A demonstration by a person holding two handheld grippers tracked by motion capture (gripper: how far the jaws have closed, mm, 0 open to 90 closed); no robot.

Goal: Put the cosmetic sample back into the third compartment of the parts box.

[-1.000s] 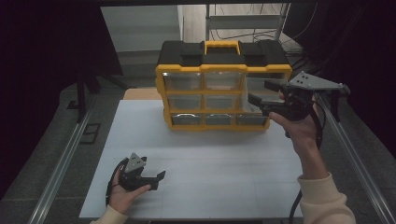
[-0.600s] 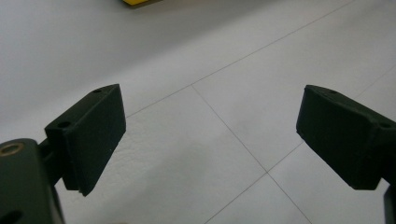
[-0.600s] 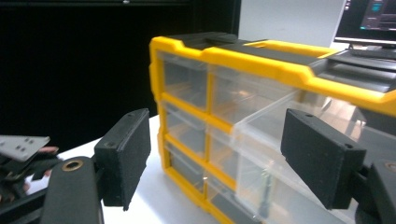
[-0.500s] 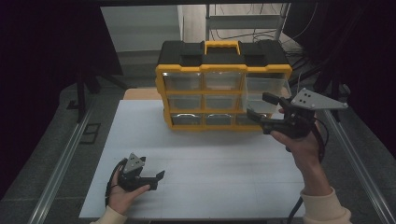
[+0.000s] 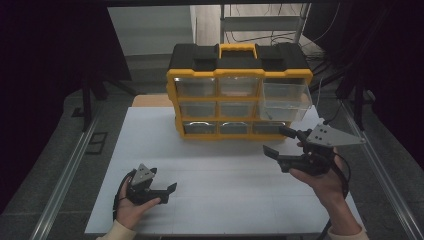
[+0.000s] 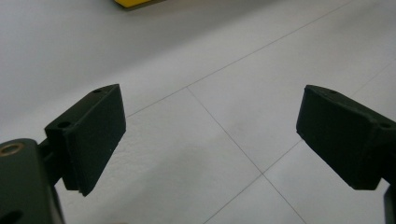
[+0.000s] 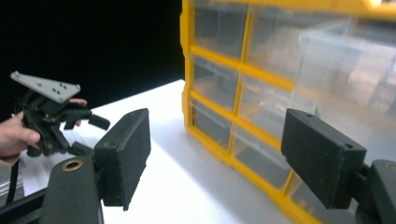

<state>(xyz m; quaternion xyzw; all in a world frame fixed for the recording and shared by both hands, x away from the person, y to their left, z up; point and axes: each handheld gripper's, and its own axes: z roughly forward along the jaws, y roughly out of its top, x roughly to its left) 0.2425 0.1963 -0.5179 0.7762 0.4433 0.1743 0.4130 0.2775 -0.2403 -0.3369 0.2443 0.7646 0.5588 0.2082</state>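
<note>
Now that the right gripper (image 5: 281,142) has backed off down low — jaws wide, empty — the top-right drawer (image 5: 285,100) sits pulled out. Left gripper (image 5: 167,192) rests open, holding nothing — looks ready for loading.

Nothing to read here: no lettering, label or number shows on the yellow drawer organizer (image 5: 239,95).

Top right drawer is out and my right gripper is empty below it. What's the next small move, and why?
Probably raise the right gripper, jaws open and empty, toward the pulled-out drawer of the yellow organizer. It sits lower, near the bottom row, while the left gripper rests far off on the white table.
</note>
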